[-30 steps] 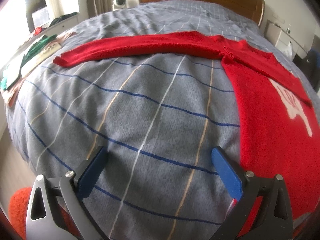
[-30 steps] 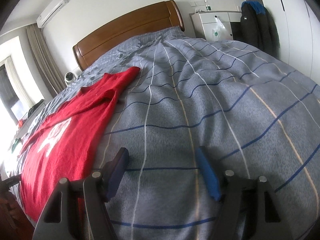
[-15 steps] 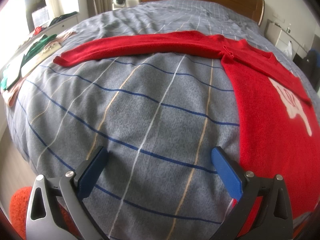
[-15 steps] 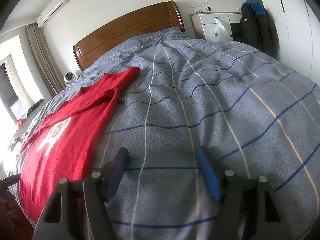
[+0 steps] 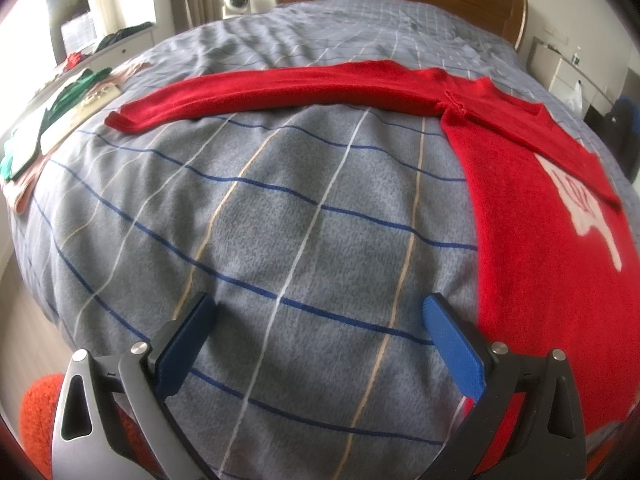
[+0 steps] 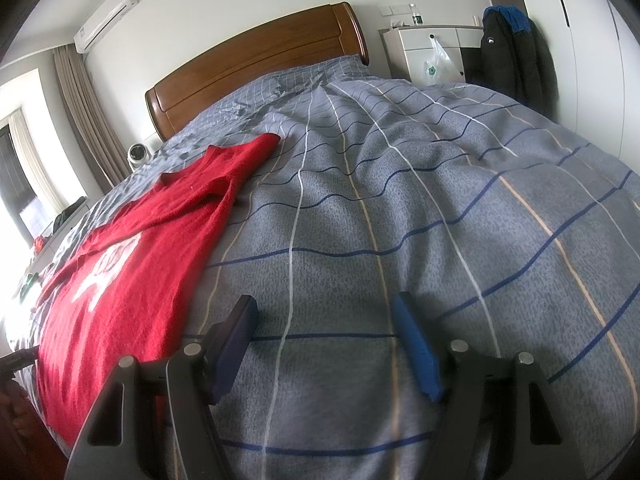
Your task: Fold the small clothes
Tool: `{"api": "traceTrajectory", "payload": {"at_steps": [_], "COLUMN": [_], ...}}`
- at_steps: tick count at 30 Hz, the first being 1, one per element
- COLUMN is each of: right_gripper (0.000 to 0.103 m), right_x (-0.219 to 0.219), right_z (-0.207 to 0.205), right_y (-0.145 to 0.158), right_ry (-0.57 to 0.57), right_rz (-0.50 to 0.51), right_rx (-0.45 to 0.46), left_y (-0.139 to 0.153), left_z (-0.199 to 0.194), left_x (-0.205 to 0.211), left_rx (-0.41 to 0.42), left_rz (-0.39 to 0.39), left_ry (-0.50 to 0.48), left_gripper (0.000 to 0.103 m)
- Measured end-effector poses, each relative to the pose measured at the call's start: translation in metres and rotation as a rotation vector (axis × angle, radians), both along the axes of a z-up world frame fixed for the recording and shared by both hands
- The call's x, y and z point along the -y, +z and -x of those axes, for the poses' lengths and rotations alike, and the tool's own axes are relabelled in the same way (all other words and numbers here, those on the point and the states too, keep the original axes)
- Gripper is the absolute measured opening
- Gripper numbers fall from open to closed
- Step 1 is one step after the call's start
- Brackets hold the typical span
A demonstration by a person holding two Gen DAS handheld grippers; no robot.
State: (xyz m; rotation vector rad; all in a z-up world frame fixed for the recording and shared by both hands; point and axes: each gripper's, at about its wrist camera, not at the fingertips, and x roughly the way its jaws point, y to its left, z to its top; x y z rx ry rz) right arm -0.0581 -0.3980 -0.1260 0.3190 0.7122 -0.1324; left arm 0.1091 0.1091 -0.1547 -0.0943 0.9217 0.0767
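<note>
On the grey checked bed (image 5: 280, 208) a red knit sweater (image 5: 532, 216) lies flat, one sleeve stretched sideways, between both released, empty grippers: right of the left gripper (image 5: 320, 320), left of the right gripper (image 6: 324, 320).

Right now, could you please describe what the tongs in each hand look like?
Both look alike: the left tongs and right tongs each have two flat blue pads on dark grey angular arms with triangular cut-outs and silver round bolts. No cables, markings or sleeves are visible.
</note>
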Motion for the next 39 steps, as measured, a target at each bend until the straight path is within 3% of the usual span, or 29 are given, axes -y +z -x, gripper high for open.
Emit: {"api": "traceTrajectory", "payload": {"at_steps": [12, 18, 22, 28, 33, 34, 35, 36, 37, 39], "right_gripper": [0.070, 0.070, 0.070, 0.071, 0.072, 0.072, 0.072, 0.073, 0.073, 0.074], "right_x": [0.000, 0.000, 0.000, -0.001, 0.000, 0.000, 0.000, -0.001, -0.001, -0.002], "right_z": [0.000, 0.000, 0.000, 0.000, -0.002, -0.003, -0.003, -0.004, -0.004, -0.005], "right_y": [0.000, 0.000, 0.000, 0.000, 0.001, 0.001, 0.001, 0.001, 0.001, 0.001], "right_ry": [0.000, 0.000, 0.000, 0.001, 0.002, 0.002, 0.003, 0.003, 0.004, 0.005], "right_rz": [0.001, 0.001, 0.002, 0.005, 0.020, 0.023, 0.027, 0.032, 0.037, 0.049], "right_rx": [0.000, 0.001, 0.001, 0.000, -0.009, -0.010, -0.011, -0.012, -0.013, -0.016], "left_y": [0.014, 0.040, 0.051, 0.031, 0.026, 0.026, 0.027, 0.027, 0.027, 0.032], "left_z": [-0.007, -0.028, -0.055, -0.099, -0.112, -0.115, -0.119, -0.124, -0.129, -0.129], "left_x": [-0.013, -0.056, -0.112, -0.201, -0.221, -0.219, -0.214, -0.212, -0.210, -0.207], "left_rx": [-0.055, -0.068, -0.071, -0.134, -0.103, -0.091, -0.085, -0.088, -0.092, -0.073], "left_rz": [0.064, 0.132, 0.128, 0.169, 0.257, 0.248, 0.219, 0.198, 0.182, 0.199], "left_ry": [-0.023, -0.031, 0.074, 0.317, 0.404, 0.399, 0.393, 0.392, 0.397, 0.416], "left_gripper": [0.103, 0.103, 0.103, 0.102, 0.099, 0.087, 0.063, 0.029, 0.008, 0.003]}}
